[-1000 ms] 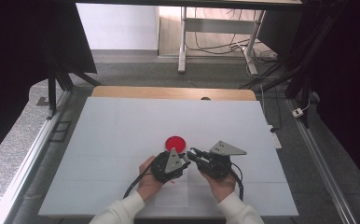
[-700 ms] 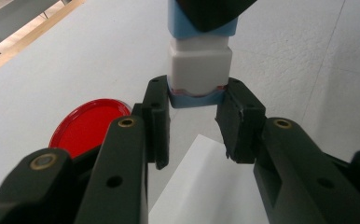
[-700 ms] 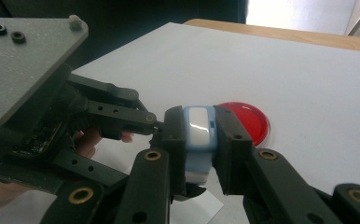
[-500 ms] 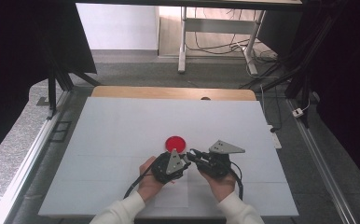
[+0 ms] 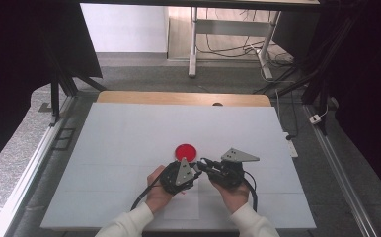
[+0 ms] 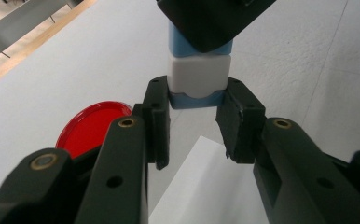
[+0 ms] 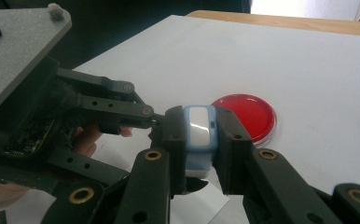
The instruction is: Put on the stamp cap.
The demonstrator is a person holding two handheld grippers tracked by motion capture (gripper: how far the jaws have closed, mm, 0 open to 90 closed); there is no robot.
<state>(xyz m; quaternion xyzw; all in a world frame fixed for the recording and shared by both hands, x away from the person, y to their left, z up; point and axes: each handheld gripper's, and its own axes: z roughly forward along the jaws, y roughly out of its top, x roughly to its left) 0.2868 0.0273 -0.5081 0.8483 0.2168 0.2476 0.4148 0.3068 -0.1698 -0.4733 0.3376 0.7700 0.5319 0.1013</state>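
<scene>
Evidently nothing has shifted over the last second. The blue-and-white block (image 6: 197, 77) is held just above the desk (image 5: 129, 128), close to the near edge and about midway along it, on the near side of the red dish (image 5: 185, 151). In the high view both hands sit exactly where they were a moment ago.

The left gripper (image 6: 197, 100) has its claw closed on the block's blue lower end, with the pads pressed against both sides. The right gripper (image 7: 200, 140) is clamped just as firmly on the other end, and the white face of the block shows between its jaws. The two tools meet nose to nose with the block bridging them, so each claw carries one end. Neither has loosened.

This stillness suggests that the two-handed grip is settled and the next step has not begun. That step is probably to pull the two parts apart or to pass the block from one gripper to the other. A white paper slip (image 6: 206, 186) lies flat on the desk under the grippers.
</scene>
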